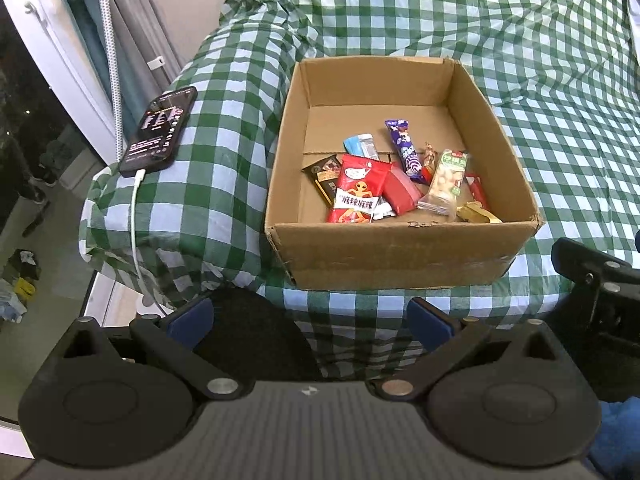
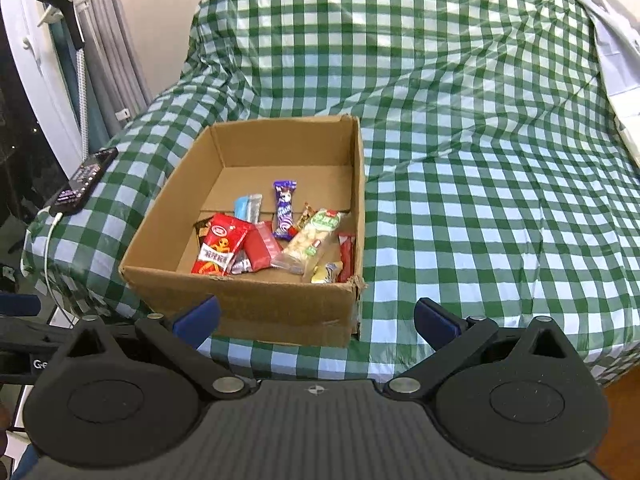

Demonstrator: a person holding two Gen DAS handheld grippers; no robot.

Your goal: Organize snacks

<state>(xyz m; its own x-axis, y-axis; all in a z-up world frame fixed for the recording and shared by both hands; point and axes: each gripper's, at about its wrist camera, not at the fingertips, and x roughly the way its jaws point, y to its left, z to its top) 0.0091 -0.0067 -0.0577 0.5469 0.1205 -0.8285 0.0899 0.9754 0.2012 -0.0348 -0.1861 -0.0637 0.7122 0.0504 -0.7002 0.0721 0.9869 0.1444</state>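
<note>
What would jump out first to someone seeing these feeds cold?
The open cardboard box at centre on the green checked cover, with bright snack packets piled toward its near side. Next, the lit phone on charge on the covered armrest to the left. Both grippers are open and empty, short of the box.

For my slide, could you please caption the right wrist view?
Open hand-held gripper faces a snack-filled cardboard box on a checked cloth.

Both grippers empty, jaws spread.

Your black left gripper [image 1: 312, 316] with blue-padded fingers [image 1: 192, 318] gapes wide; your matching right gripper [image 2: 316, 318] too, fingertips at 10 and 2 o'clock.
</note>
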